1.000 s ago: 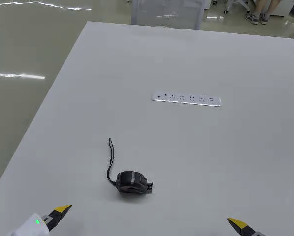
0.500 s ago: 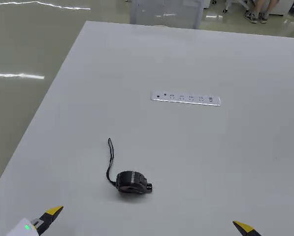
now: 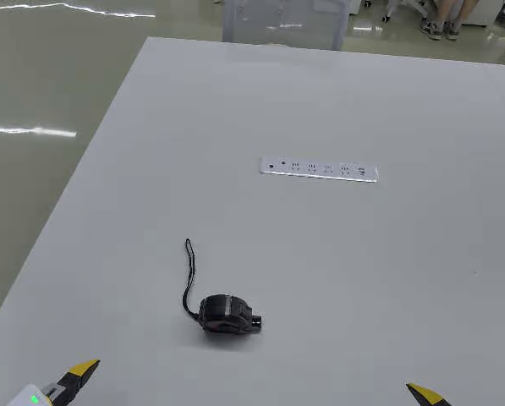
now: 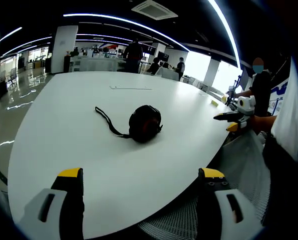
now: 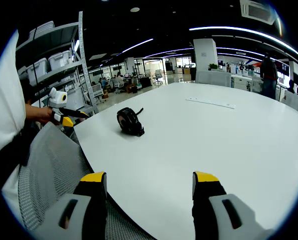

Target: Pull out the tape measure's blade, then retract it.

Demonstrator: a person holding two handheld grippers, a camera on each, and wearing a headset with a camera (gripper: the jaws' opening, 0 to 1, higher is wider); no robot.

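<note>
A black tape measure (image 3: 227,314) lies on the white table (image 3: 320,254), its black wrist strap (image 3: 189,275) trailing away toward the far side. It also lies ahead in the left gripper view (image 4: 145,122) and the right gripper view (image 5: 129,121). The left gripper (image 4: 140,176) is open, yellow-tipped, back at the table's near edge; one fingertip (image 3: 83,369) shows at the head view's lower left. The right gripper (image 5: 149,180) is open too, near the edge, with a fingertip (image 3: 425,394) at the lower right. Neither touches the tape measure.
A white power strip (image 3: 319,169) lies flat farther along the table. A grey mesh chair (image 5: 49,175) sits under the grippers at the near edge. People stand and sit beyond the far end, and shelving (image 5: 54,65) stands to one side.
Both grippers have drawn back toward the near edge, showing less in the head view. The tape measure has not moved.
</note>
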